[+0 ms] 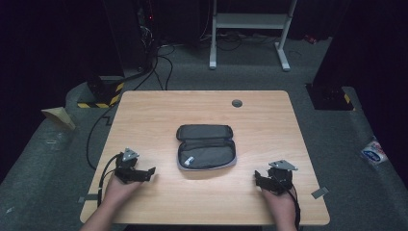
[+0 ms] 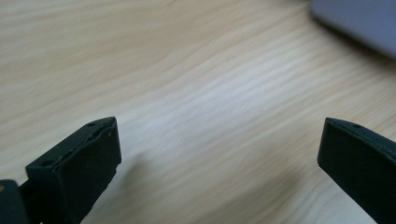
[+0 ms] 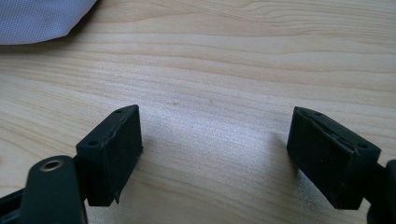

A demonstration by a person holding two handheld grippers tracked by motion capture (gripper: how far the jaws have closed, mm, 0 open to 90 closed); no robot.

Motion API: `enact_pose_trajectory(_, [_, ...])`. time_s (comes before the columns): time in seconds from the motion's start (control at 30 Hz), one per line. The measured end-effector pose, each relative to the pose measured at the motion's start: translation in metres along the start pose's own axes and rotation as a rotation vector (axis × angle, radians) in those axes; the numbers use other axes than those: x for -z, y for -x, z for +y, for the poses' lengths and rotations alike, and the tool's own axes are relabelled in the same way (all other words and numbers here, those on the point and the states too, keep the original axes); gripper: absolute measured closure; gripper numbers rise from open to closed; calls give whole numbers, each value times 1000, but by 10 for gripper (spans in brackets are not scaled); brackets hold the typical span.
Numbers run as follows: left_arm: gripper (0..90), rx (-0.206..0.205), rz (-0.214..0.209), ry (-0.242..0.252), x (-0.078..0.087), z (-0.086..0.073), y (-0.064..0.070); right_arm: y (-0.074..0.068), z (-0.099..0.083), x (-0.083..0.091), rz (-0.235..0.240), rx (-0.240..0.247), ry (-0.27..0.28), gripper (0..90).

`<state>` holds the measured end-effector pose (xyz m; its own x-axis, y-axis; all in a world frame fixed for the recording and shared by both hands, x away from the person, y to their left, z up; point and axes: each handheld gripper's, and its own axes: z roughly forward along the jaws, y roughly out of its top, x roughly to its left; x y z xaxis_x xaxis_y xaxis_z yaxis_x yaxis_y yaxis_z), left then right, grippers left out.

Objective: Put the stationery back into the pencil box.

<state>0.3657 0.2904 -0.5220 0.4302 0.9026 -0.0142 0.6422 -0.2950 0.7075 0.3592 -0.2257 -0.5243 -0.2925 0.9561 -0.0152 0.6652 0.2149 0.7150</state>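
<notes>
Lying between both tools, open pouch (image 1: 207,147), untouched, jaws apart

Each hand carries black tongs: left tongs (image 1: 150,172), right tongs (image 1: 258,176). Each unit is topped by a grey three-cornered plate and trails a black cable. The jaws are blocky, matte black, with small screw holes on the end faces; the forearms are bare, unsleeved.

Wooden table (image 1: 144,110), grey carpet (image 1: 43,163), dark room
</notes>
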Motion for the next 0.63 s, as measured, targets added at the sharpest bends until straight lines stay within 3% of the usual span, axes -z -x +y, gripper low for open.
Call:
enact_pose_trajectory(0.13, [0,-35,53,-9,12,-20,-9,0,0,0,-2,-3,0,180])
enact_pose_trajectory(0.23, [6,-1,43,10,20,-33,-14,0,0,0,-2,-1,2,182])
enact_pose_trajectory(0.3, [23,16,48,11,21,-33,-13,0,0,0,-1,-1,1,183])
enact_pose_trajectory(0.63, [37,11,44,11,20,-31,-10,-1,-1,1,-7,-7,2,190])
